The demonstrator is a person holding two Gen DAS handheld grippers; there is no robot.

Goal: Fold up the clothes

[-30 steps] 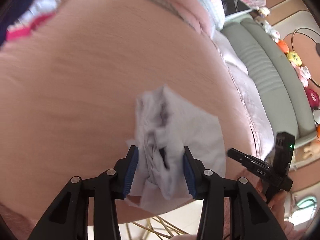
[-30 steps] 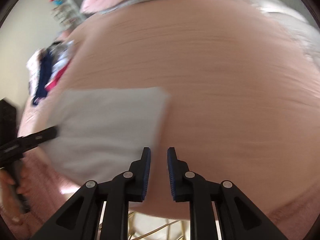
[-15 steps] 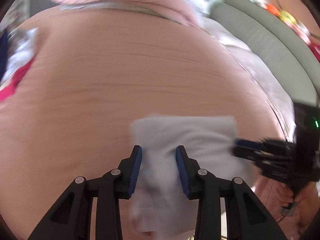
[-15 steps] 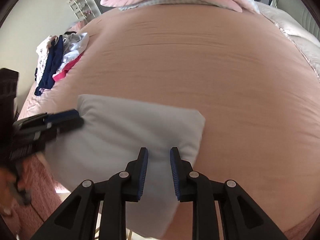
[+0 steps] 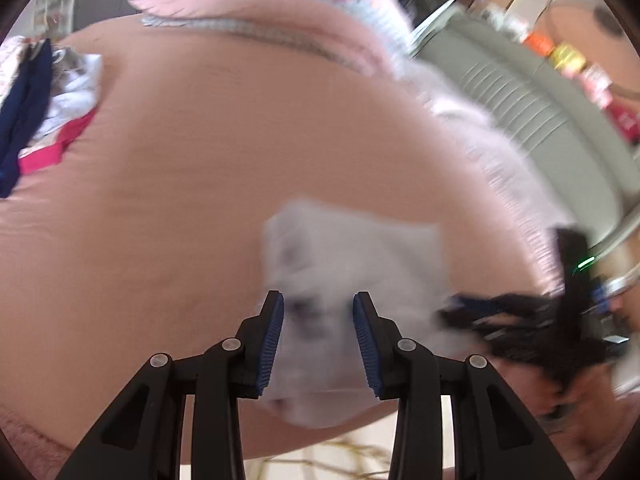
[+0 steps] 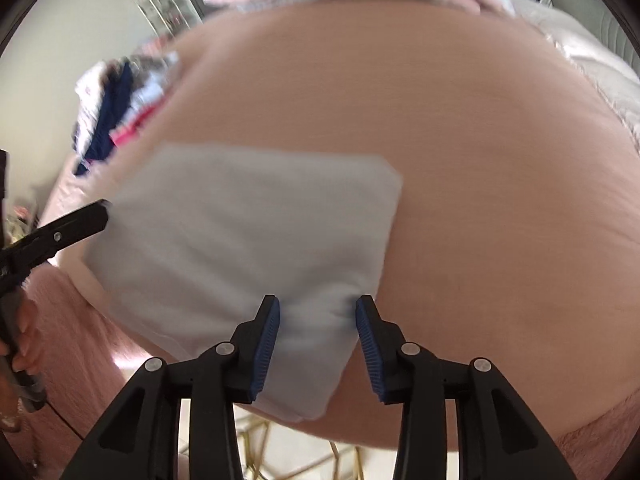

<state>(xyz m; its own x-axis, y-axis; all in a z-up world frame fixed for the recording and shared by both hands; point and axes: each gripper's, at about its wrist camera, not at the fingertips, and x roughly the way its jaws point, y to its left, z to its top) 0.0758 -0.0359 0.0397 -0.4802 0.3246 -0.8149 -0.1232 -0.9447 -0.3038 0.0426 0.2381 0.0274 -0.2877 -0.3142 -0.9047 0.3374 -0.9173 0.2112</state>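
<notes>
The right gripper (image 6: 317,350) is opening, its fingers (image 6: 266,350) off the white cloth (image 6: 240,240) lying between them at the bed's (image 6: 480,160) near edge. The left gripper (image 5: 318,338) straddles the cloth's other end; blur hides whether it grips. Farther back lies a clothes pile (image 6: 120,116), then pillows (image 5: 260,4).

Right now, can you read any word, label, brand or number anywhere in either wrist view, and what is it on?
No readable text in either view.
Right gripper, seen from the left wrist: any marking on its body is blurred out.
Colourful items beyond the bed: too blurred to read.
White folded garment: no print visible.
</notes>
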